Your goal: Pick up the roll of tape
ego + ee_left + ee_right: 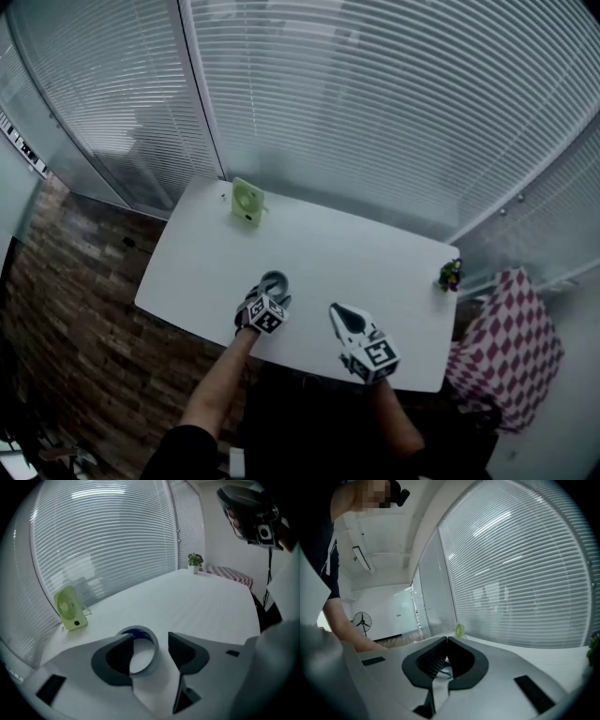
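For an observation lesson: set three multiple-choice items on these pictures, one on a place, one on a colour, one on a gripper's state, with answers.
1. Where is the roll of tape? A) at the jaws of the left gripper B) beside the plant C) on the floor
2. What colour is the fan? A) red B) light green C) black
3. How do the jaws of the right gripper stand? A) wide apart B) shut on the tape C) together, empty
Answers: 1 A, the left gripper view shows it at the parted jaws; 2 B, plain in the head view; 3 C, its own view shows them meeting.
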